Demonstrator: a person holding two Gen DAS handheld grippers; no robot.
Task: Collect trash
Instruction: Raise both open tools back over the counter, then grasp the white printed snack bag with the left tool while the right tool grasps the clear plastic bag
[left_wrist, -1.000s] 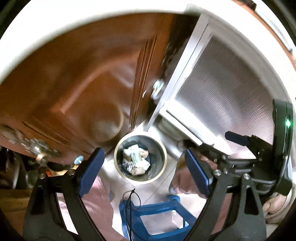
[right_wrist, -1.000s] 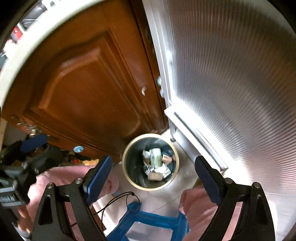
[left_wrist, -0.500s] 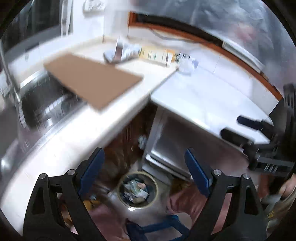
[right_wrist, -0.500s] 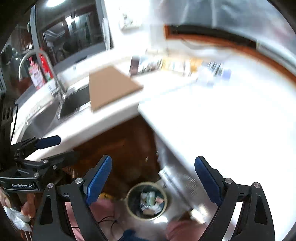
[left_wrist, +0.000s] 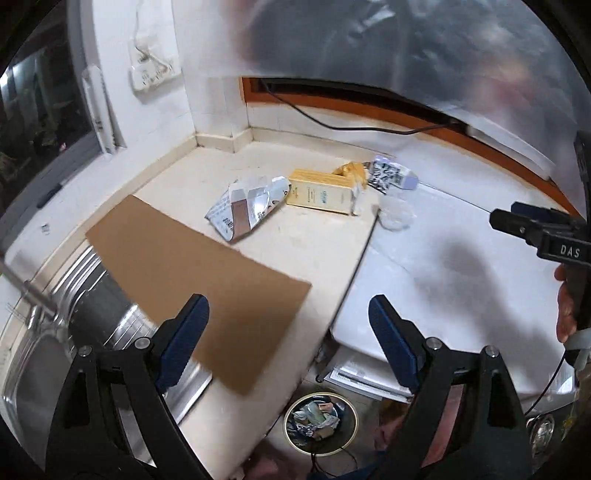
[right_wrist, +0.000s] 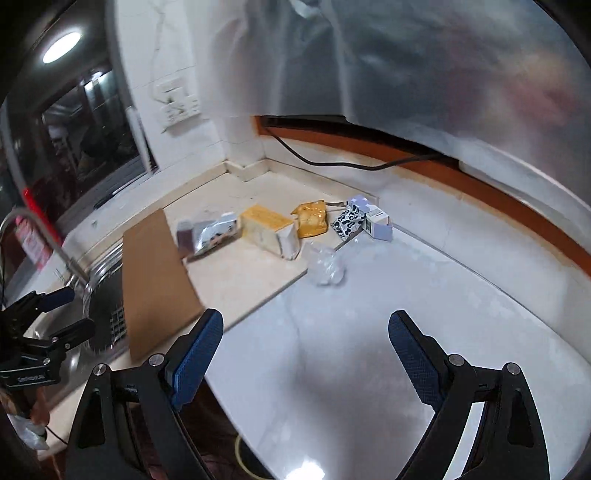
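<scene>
Both tools have come up from the floor: a second ago each looked straight down into the bin by the cupboard door, and now each looks across the tabletop. The left tool (left_wrist: 286, 332) has its jaws wide apart with nothing between them; so does the right tool (right_wrist: 304, 349). That likely means one drop is finished and the next pickup is starting.

Nearest, the bin (left_wrist: 321, 421) sits on the floor just below the tabletop's front edge, already holding scraps. On the tabletop (left_wrist: 314, 254), a cardboard sheet (left_wrist: 199, 280) lies at the near left, overhanging the sink (left_wrist: 40, 373). The near right is bare white surface, giving open room to come in.

Farther back, toward the far corner, the trash lies in a loose row: a silver pouch (left_wrist: 247, 210), a yellow box (left_wrist: 321, 192) touching it, an orange wrapper (right_wrist: 312, 218) behind, a patterned carton (left_wrist: 391, 175), and a clear plastic wad (right_wrist: 325, 266) nearer the middle. The wall and a black cable (left_wrist: 351, 125) close off the back, so approach from the front looks easiest.
</scene>
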